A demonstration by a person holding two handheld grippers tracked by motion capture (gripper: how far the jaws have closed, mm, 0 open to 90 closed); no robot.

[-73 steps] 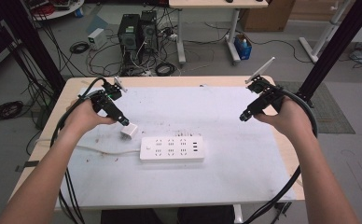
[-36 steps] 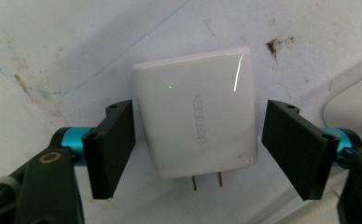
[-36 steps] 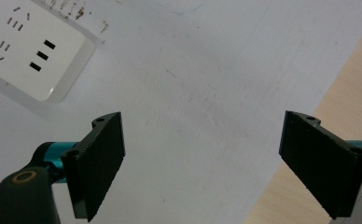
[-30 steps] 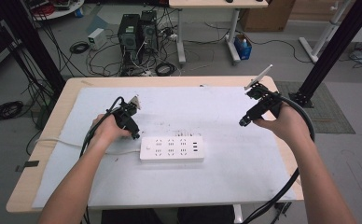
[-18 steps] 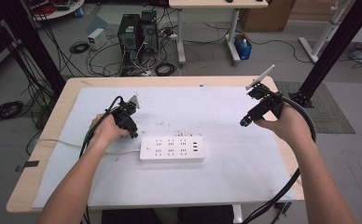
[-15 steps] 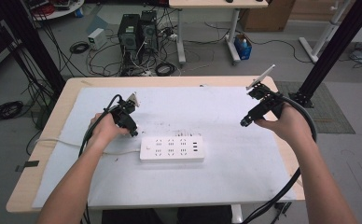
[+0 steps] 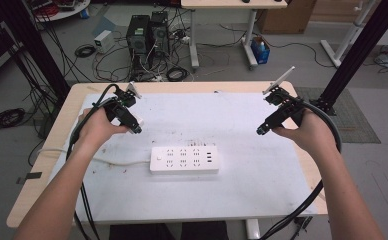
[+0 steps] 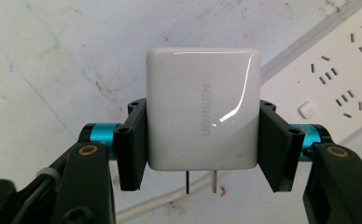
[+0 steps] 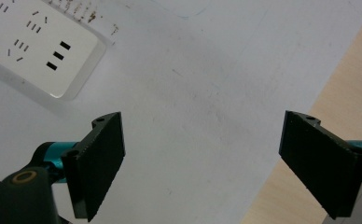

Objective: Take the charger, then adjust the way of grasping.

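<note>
A glossy white UGREEN charger (image 8: pixel 202 109) is pinched by its flat sides in the left claw (image 8: pixel 202 140), prongs exposed. Light, rigid and likely slippery, it is held above the desk (image 7: pixel 262 185); the right claw (image 9: pixel 216 163) is spread wide, empty.

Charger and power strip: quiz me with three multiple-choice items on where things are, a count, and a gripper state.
1. Where is the white charger?
A. between the left gripper's jaws
B. plugged into the strip
C. lying on the floor

2. How many metal prongs show under the charger in the left gripper view?
A. none
B. two
C. four

3. What state is the right gripper in?
A. shut on the charger
B. shut on a cable
C. open, holding nothing

Key: 1 A, both black jaws of the left gripper press the charger's sides above the table. 2 B, two prongs stick out below its body. 3 C, its jaws stand wide apart over bare table beside the power strip.
</note>
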